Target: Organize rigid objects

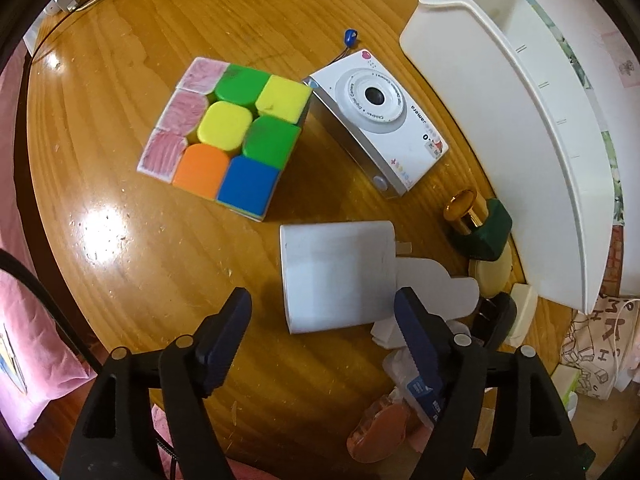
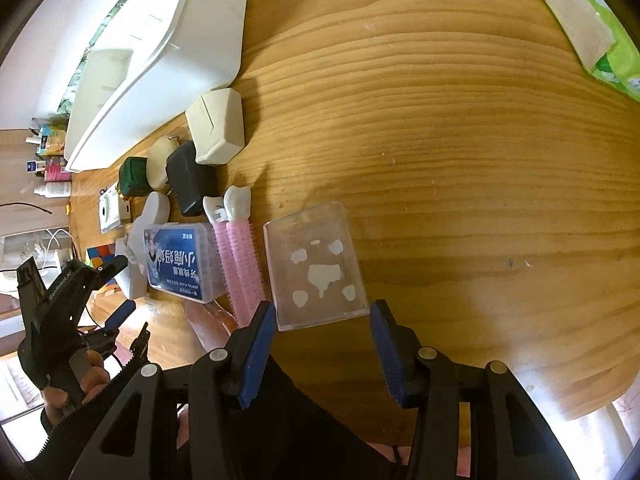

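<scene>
In the left wrist view my left gripper point(image 1: 322, 302) is open, its jaws on either side of the near end of a white rectangular block point(image 1: 336, 274) on the wooden table. Beyond lie a colour cube point(image 1: 224, 130) and a white toy camera point(image 1: 380, 120). In the right wrist view my right gripper point(image 2: 322, 314) is open just short of a clear plastic case point(image 2: 316, 266). To its left lie pink hair rollers point(image 2: 240, 256) and a blue floss box point(image 2: 180, 260). My left gripper also shows there point(image 2: 120, 284).
A long white tray point(image 1: 520, 128) stands along the table's right side, also seen in the right wrist view point(image 2: 160, 52). Beside it are a green and gold bottle point(image 1: 480, 224), a cream box point(image 2: 216, 128), a dark charger point(image 2: 186, 178) and a tissue pack point(image 2: 592, 28).
</scene>
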`<state>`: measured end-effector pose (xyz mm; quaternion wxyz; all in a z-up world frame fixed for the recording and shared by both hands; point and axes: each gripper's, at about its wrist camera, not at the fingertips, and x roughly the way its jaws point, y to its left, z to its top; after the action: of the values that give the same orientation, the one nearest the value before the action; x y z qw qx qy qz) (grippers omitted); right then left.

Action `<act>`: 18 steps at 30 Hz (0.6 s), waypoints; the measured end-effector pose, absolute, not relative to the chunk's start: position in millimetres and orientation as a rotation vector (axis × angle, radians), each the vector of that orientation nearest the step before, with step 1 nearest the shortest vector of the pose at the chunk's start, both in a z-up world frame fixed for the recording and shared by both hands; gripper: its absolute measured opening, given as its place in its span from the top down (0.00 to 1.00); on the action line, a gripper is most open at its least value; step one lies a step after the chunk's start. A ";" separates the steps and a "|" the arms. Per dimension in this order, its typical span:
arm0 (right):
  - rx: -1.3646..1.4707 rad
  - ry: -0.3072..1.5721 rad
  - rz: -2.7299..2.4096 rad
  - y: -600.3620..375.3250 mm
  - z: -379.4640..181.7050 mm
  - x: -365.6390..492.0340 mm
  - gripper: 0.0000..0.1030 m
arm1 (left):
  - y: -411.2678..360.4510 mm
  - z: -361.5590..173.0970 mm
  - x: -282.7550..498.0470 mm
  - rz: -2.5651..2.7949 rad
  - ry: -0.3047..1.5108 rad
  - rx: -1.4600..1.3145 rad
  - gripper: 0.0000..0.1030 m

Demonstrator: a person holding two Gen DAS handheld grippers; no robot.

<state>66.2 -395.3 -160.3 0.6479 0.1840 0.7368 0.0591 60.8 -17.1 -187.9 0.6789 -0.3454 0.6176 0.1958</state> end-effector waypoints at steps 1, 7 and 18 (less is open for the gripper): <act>0.419 1.678 0.134 -396.0 -160.4 66.6 0.52 | -19.7 -189.9 63.9 0.442 1.387 -0.776 0.23; 0.423 1.692 0.133 -393.8 -163.3 66.9 0.52 | -23.0 -191.4 77.4 0.445 1.382 -0.760 0.23; 0.436 1.698 0.125 -392.2 -166.8 65.5 0.52 | -16.5 -203.7 89.0 0.444 1.432 -0.803 0.23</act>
<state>65.5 -392.2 -166.8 0.6382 0.1909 0.7438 0.0549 89.0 -16.5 -203.7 0.6598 -0.3549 0.6326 0.1963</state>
